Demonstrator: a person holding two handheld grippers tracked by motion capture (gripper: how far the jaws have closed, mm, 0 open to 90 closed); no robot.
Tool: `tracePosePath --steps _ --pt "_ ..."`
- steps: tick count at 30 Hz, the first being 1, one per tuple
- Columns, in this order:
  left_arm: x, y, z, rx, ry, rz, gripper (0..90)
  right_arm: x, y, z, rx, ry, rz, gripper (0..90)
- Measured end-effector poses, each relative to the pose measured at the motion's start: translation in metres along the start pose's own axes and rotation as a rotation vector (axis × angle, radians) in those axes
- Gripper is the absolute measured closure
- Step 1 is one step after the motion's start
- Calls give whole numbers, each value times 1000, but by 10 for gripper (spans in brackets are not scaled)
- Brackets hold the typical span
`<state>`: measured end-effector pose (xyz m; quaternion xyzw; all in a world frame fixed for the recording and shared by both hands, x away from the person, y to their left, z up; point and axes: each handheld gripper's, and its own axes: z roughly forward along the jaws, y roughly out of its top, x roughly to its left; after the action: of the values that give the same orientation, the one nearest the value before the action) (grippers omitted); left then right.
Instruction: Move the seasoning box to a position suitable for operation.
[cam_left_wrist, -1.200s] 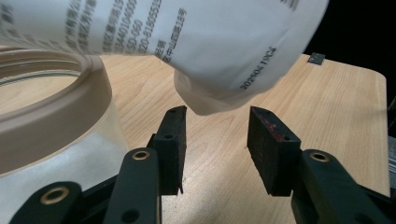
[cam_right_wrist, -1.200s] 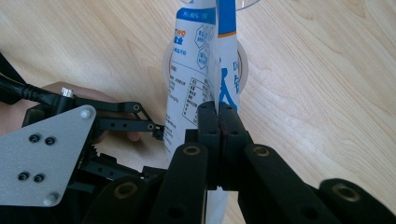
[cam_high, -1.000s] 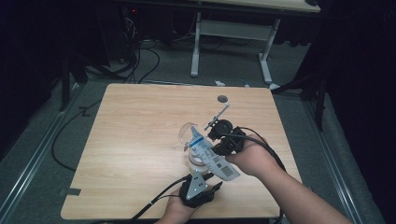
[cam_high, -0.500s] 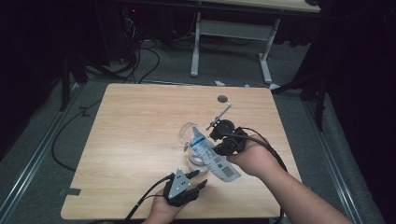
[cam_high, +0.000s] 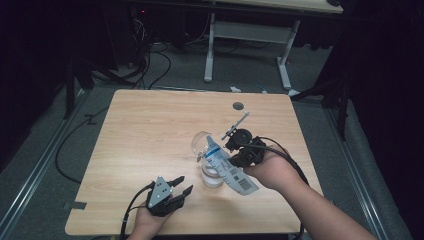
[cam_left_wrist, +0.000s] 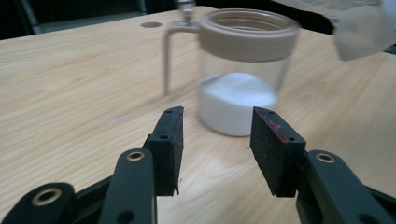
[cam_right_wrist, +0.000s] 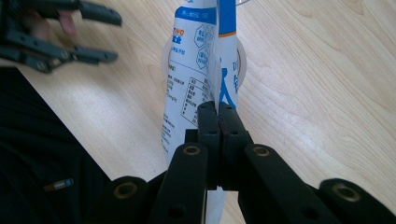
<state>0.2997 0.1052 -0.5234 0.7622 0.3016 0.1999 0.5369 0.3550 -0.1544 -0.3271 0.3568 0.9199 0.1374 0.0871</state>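
Right gripper (cam_right_wrist: 218, 114): clamping the bag (cam_right_wrist: 198, 70), tilting its mouth over the jar (cam_high: 211, 165) for pouring.
Left gripper (cam_left_wrist: 215, 140): jaws just been opening, empty, backing clear.
Jar: standing mid-table (cam_high: 150, 130), powder inside.

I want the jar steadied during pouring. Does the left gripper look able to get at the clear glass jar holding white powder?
Probably yes: the left gripper stands open, facing the clear glass jar across bare wooden table. The white-and-blue pouch in the right gripper hangs over the rim, not the near side.
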Motion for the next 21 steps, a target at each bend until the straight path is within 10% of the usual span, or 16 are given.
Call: tracePosePath --steps 11,21 --pt "37 -10 -27 -20 120 -48 549 -1 -3 -1 -9 1 7 899" --pt "36 -10 -29 -26 137 -31 549 -5 -6 0 -7 1 14 899"
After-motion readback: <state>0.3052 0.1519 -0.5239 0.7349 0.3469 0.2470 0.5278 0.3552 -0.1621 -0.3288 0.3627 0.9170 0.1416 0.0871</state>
